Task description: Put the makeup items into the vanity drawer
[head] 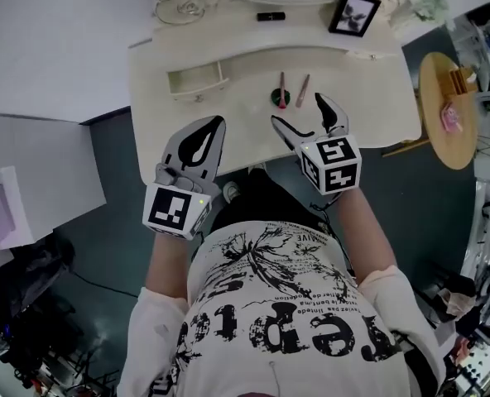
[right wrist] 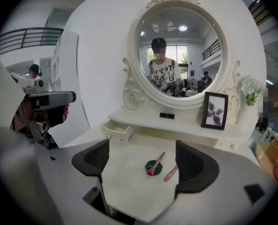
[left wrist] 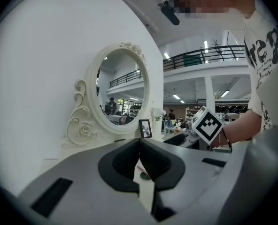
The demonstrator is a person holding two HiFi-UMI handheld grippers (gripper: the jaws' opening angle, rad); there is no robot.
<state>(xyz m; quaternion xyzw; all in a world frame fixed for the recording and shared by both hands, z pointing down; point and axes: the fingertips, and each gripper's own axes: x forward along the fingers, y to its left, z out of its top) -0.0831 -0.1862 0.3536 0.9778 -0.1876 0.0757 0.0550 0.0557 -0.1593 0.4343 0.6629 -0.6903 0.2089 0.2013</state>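
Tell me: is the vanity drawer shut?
No, the drawer stands pulled out from the vanity, with its inside showing in the head view.

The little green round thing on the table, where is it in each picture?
Head view: the green disc is just above the middle.
Left gripper view: a tiny sliver, low in the middle.
Right gripper view: below the middle.
Shared landmark: the black picture frame, in all three.

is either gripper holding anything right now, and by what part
Nothing is held. The right gripper is open and empty, short of the brushes; the left gripper is shut on nothing.
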